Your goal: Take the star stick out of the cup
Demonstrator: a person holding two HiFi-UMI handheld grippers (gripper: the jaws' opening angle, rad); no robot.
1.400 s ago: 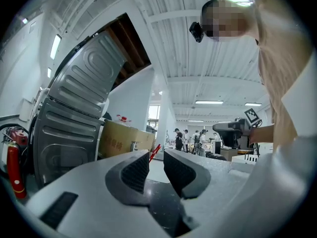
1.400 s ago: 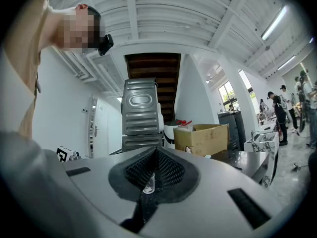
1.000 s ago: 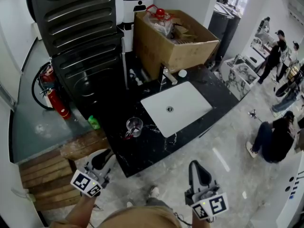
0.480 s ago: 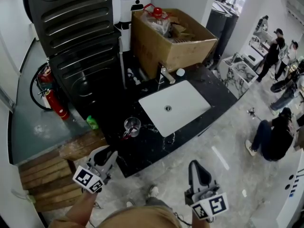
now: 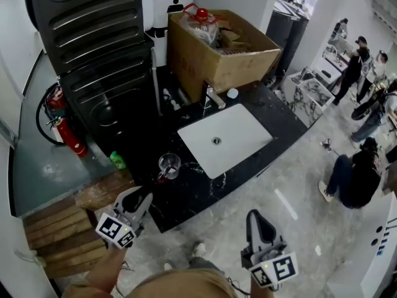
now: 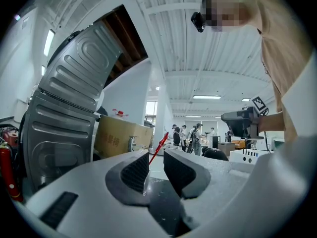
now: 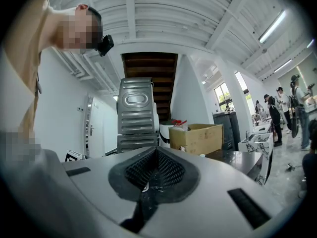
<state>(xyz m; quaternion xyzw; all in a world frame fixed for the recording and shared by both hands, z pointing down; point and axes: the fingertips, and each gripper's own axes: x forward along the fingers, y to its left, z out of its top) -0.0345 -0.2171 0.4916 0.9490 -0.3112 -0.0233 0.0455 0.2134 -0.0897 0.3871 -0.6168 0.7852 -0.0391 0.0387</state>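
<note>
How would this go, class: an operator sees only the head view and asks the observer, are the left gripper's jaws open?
Observer: Yes, the left gripper has its jaws apart, nothing between them.
Operator: Is the star stick lined up with it?
Observer: The red star stick shows through the gap, beyond the jaws, tilted.
Operator: And the right gripper?
Observer: The right gripper has its jaws together, empty.

bare counter (image 5: 186,194) before cup (image 5: 169,164), sink (image 5: 242,135) just right, green bottle (image 5: 117,161) left
</note>
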